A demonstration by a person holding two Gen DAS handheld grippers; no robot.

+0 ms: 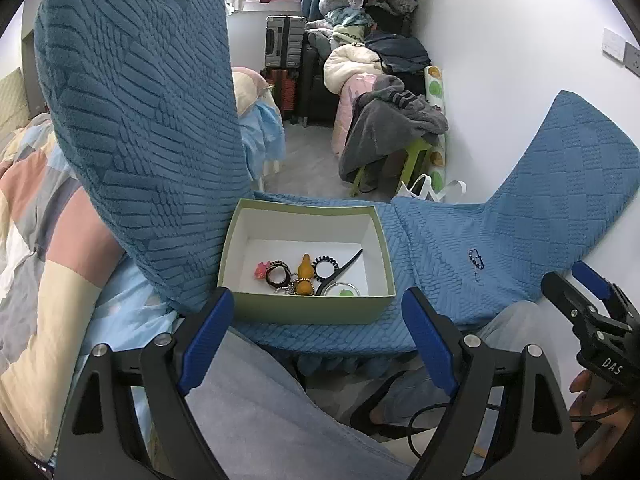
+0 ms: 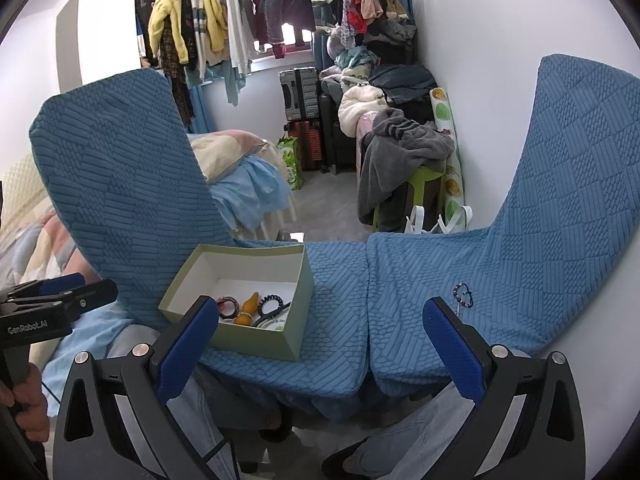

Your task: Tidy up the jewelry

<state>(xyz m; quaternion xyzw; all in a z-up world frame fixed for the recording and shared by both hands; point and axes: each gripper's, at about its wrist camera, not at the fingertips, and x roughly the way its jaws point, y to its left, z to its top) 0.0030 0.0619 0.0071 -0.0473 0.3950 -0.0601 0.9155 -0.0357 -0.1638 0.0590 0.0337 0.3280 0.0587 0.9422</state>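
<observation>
A pale green box (image 1: 308, 310) (image 2: 260, 340) sits on the blue textured seat cover (image 1: 440, 264) (image 2: 348, 304). Inside it lie several pieces: a yellow gourd pendant (image 1: 304, 270), a dark bangle (image 1: 277, 274), a black hair tie (image 1: 325, 266), a black clip (image 1: 340, 272) and a pink piece (image 1: 261, 269). A dark beaded bracelet (image 1: 476, 258) (image 2: 463, 295) lies alone on the cover, right of the box. My left gripper (image 1: 318, 334) is open and empty, just before the box. My right gripper (image 2: 318, 344) is open and empty, between box and bracelet; it also shows in the left wrist view (image 1: 592, 308).
Two blue-covered chair backs rise at left (image 1: 140, 120) and right (image 1: 572, 168). A bed with a patchwork quilt (image 1: 36, 260) lies at left. Piled clothes on a green stool (image 1: 392, 136), suitcases (image 1: 284, 44) and a white wall (image 1: 500, 60) lie beyond. My knees are below the seat.
</observation>
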